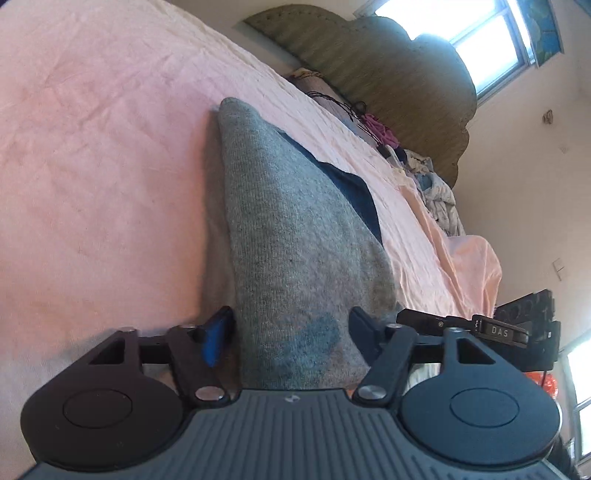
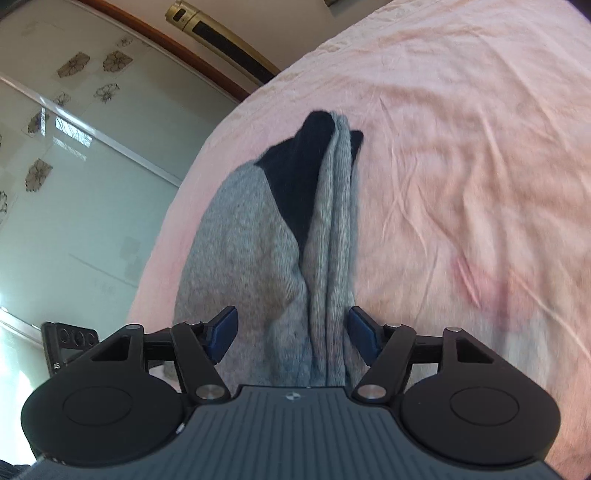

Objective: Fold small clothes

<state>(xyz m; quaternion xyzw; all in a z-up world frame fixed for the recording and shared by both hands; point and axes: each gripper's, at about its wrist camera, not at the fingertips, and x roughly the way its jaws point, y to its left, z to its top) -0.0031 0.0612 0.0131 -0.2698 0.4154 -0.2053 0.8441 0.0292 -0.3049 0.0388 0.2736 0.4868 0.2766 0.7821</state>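
A small grey knit garment with a dark navy part (image 1: pixel 295 236) lies on the pink bedsheet (image 1: pixel 92 166). In the left wrist view it runs from between the fingers away to a point. My left gripper (image 1: pixel 290 332) is open, its blue pads either side of the grey cloth, which passes between them. In the right wrist view the same garment (image 2: pixel 251 240) lies in folds with the navy part (image 2: pixel 295 173) at the far end. My right gripper (image 2: pixel 291 328) is open too, with the cloth between its pads. The other gripper (image 1: pixel 461 326) shows at the right of the left wrist view.
A padded headboard (image 1: pixel 388 74) and a heap of clothes (image 1: pixel 432 184) are at the far end of the bed. A window (image 1: pixel 480 33) is behind. A glass wardrobe door with flower prints (image 2: pixel 74 166) stands beside the bed edge.
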